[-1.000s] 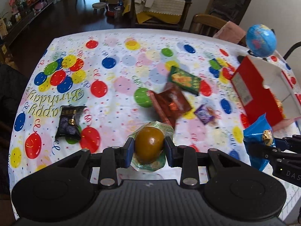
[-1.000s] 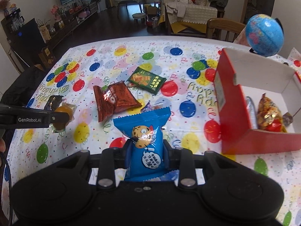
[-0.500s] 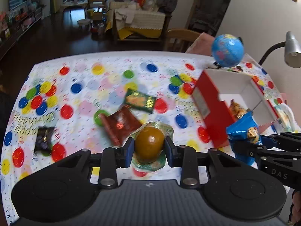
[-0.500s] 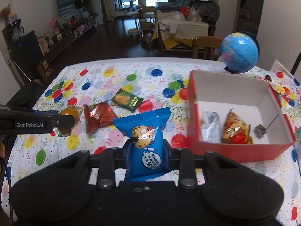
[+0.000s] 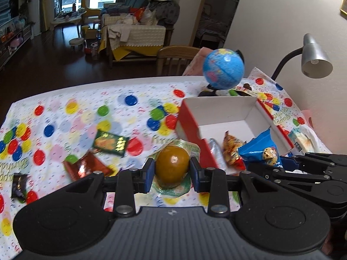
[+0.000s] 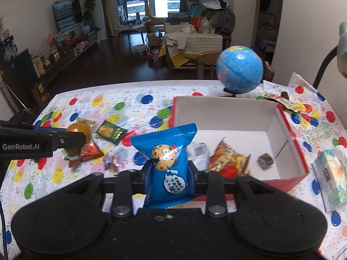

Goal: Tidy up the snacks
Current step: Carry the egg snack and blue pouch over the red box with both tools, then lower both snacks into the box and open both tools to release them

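Note:
My left gripper (image 5: pixel 171 171) is shut on a round brown snack in a clear green-edged wrapper (image 5: pixel 171 165), held in the air just left of the red box (image 5: pixel 190 127). My right gripper (image 6: pixel 169 176) is shut on a blue cookie packet (image 6: pixel 168 166), upright, above the box's near left corner. The red box with white inside (image 6: pixel 282 127) holds an orange packet (image 6: pixel 227 158), a silver packet (image 6: pixel 199 151) and a small dark sweet (image 6: pixel 265 160). On the balloon tablecloth lie a green packet (image 5: pixel 110 142), a red-brown packet (image 5: pixel 86 169) and a dark packet (image 5: pixel 19 184).
A blue globe (image 6: pixel 239 69) stands behind the box. A desk lamp (image 5: pixel 314 58) leans over the table's right side. A tissue pack (image 6: pixel 329 175) lies right of the box, a small purple sweet (image 6: pixel 111 162) left of the blue packet. A wooden chair (image 5: pixel 175 59) stands behind the table.
Both grippers have risen and swung right toward the red box, each still holding its snack. The box's inside has come into the left wrist view.

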Demonstrator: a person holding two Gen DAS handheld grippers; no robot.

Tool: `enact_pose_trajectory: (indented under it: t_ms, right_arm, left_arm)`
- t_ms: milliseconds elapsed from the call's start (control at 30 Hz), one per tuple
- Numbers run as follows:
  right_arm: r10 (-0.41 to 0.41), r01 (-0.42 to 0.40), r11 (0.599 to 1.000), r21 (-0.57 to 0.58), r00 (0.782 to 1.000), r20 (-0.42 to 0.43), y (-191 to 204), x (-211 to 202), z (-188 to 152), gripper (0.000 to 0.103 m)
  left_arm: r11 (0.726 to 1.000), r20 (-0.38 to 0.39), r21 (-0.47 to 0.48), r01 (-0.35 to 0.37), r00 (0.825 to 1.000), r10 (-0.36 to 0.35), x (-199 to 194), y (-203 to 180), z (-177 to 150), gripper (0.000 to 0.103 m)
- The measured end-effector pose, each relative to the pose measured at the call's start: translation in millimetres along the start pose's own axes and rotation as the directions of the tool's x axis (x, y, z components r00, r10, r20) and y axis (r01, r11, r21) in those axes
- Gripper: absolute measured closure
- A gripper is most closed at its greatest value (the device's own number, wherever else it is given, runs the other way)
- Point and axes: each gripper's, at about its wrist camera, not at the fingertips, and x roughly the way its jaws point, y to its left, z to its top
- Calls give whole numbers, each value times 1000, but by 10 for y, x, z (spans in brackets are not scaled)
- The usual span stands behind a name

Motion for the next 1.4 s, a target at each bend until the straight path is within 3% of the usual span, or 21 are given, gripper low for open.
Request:
enact_pose_trajectory:
  t_ms: [667, 1100, 1400]
  right_arm:
    - [-72, 72, 996, 57, 997, -10, -1116, 237, 113, 73]
    - [-130, 137, 986, 97, 988, -79, -1629, 678, 63, 73]
    - [-133, 148, 984, 104, 982, -136, -1770, 1019, 24, 72]
  left_arm:
    - [995, -44, 89, 37, 998, -33, 742, -1053, 346, 70]
    - [992, -123, 123, 4, 992, 11, 1400, -1322, 377, 70]
    - [987, -167, 158, -41, 984, 68, 1768, -1351, 357, 70]
